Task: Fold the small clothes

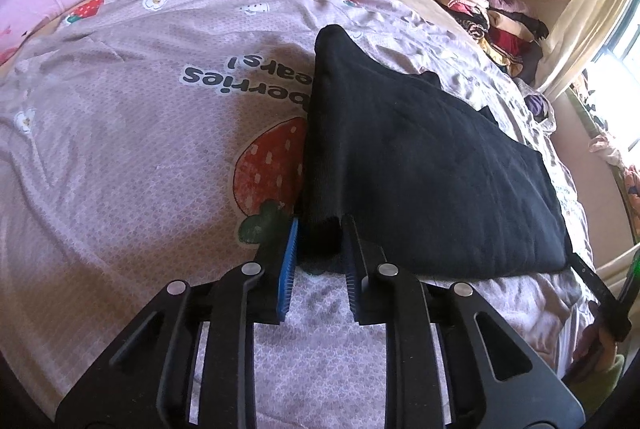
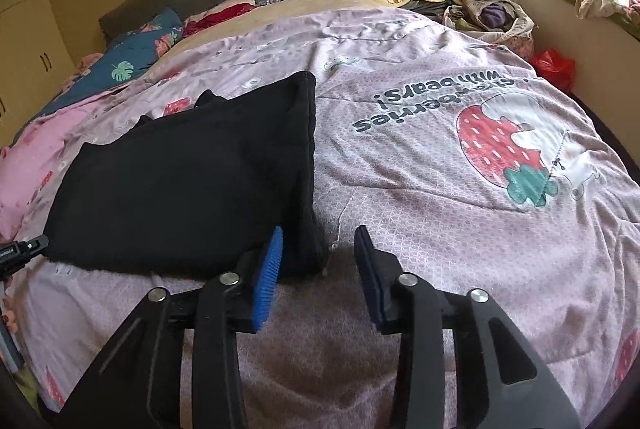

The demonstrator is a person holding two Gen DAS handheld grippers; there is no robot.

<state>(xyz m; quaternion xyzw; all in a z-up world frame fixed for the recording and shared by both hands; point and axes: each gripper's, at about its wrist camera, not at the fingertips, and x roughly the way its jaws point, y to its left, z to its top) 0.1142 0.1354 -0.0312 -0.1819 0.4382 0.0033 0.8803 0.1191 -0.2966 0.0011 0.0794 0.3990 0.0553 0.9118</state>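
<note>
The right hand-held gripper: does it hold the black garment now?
No, the right hand-held gripper stands open, and the black garment touches only one pad.

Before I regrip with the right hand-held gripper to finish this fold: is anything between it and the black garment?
Nothing visible. The right hand-held gripper stands open at the black garment's near corner, with only bare pink quilt around it.

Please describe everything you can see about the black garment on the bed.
The black knitted-looking garment lies folded into a flat, roughly four-sided slab on the pink strawberry-print quilt. It looks thick and soft, with a stitched edge along one side. The left gripper has its jaws closed on one near corner, lifting it slightly. The right gripper has its jaws apart at the other near corner, one finger against the fabric without pinching.
</note>
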